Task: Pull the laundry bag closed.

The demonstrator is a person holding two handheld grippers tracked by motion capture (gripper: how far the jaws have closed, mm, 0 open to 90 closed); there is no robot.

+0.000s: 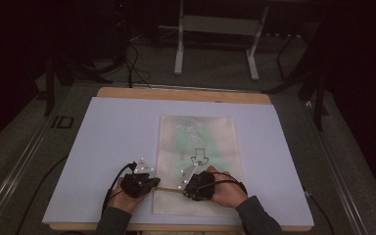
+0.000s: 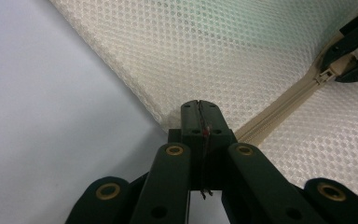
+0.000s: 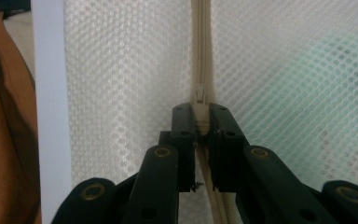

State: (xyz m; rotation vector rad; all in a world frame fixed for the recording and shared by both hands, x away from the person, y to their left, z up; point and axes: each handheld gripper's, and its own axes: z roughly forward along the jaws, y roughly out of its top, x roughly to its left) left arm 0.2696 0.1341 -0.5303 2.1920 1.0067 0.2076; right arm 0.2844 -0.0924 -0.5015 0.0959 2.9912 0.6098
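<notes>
A: From the high view, what lies where?

B: A cream mesh bag (image 1: 196, 161) lies flat on a white board (image 1: 103, 147), reaching from mid-board to the board's near edge, right of centre. Something green shows through it. The left gripper (image 1: 141, 183) sits at the bag's near-left side, the right gripper (image 1: 199, 185) just beside it over the bag, both close to the near edge.

A: Anything in the way?

B: Not on the board. Beyond its far edge stand a pale metal frame (image 1: 215, 29) and some dark cables (image 1: 132, 63), well apart from the work.

A: And the left gripper view?

B: The left gripper (image 2: 199, 109) has its jaws pressed together on the bag's edge (image 2: 168, 122), right where the beige zipper (image 2: 279, 105) ends. I judge it anchors that end so the fabric stays taut. Farther along the zipper, at upper right, the other gripper closes around the slider (image 2: 328, 73).

A: The right gripper view?

B: The right gripper (image 3: 201, 126) has its jaws drawn in on the zipper slider (image 3: 200, 95), a narrow gap left between them where the tab sits. The zipper track runs straight away from it, mesh on both sides, green showing at right. I judge the grip is set for pulling the slider along the track. At left are the white board's edge (image 3: 49, 93) and an orange-brown surface (image 3: 9, 140) I cannot identify.
</notes>
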